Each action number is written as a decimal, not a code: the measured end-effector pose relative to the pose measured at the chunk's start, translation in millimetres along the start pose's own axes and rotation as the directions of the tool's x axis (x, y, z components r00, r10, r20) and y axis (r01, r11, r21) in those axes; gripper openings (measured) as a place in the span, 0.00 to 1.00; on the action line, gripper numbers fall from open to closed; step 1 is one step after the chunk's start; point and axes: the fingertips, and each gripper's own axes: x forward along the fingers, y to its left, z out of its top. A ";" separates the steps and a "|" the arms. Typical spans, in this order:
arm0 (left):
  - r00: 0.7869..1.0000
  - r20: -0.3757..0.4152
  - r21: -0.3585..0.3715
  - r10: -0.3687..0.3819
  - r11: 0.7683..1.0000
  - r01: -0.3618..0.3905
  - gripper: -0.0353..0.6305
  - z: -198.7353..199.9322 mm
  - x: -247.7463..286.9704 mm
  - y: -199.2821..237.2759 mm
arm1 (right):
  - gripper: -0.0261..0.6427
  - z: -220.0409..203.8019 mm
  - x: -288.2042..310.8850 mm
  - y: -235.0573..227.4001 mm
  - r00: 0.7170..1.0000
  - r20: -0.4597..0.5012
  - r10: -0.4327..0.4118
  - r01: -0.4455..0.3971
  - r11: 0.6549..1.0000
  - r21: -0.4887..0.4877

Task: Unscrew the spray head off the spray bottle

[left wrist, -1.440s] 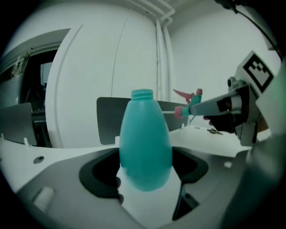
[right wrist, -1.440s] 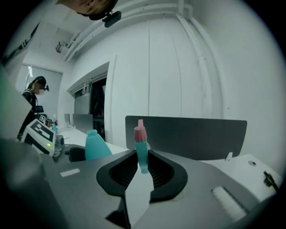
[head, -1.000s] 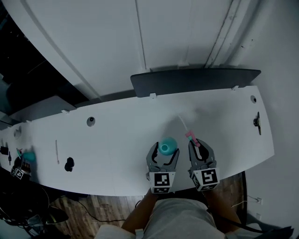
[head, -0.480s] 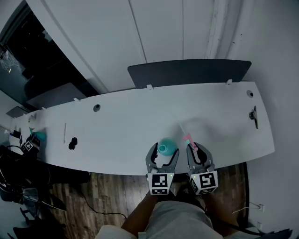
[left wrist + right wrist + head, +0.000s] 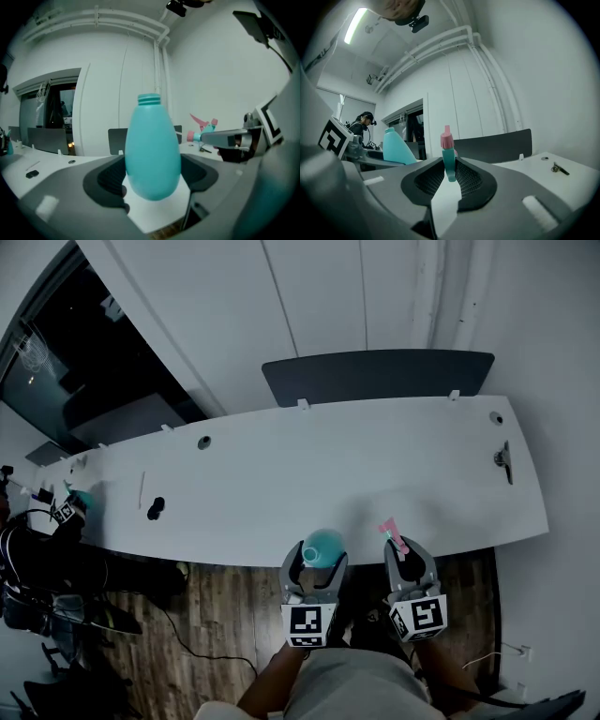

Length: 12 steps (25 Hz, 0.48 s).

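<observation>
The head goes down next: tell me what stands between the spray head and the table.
Nothing visible does. The right gripper holds the spray head clear of the bottle, and the table just ahead lies bare.

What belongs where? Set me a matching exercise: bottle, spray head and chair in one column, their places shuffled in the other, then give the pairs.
Things:
1. teal bottle
2. spray head
3. dark chair

Places:
a. behind the far edge of the table
b. clamped in the jaws of the left gripper
c. clamped in the jaws of the right gripper

Pairs: 1-b; 2-c; 3-a
</observation>
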 end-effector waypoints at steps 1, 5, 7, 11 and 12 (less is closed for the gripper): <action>1.000 0.005 -0.006 0.000 1.000 0.000 0.59 1.7 -7.2 3.4 | 0.15 1.8 -4.7 3.6 1.000 -0.001 -0.009 0.009 1.000 -0.003; 1.000 0.017 -0.029 -0.022 0.999 0.022 0.59 7.0 -19.5 12.1 | 0.15 8.0 -11.1 14.2 0.999 -0.013 -0.038 0.038 0.999 0.010; 0.999 0.025 -0.031 -0.023 0.999 0.024 0.59 9.4 -20.4 16.1 | 0.15 9.3 -11.0 19.2 0.999 -0.014 -0.047 0.047 0.999 0.010; 0.998 0.057 -0.036 -0.041 0.998 0.043 0.59 15.2 -17.7 15.4 | 0.15 20.4 -7.2 28.8 0.998 0.006 -0.059 0.059 0.998 -0.014; 0.997 0.066 -0.033 -0.048 0.998 0.051 0.59 17.8 -18.6 14.0 | 0.15 22.0 -5.7 30.6 0.998 0.010 -0.061 0.061 0.998 -0.012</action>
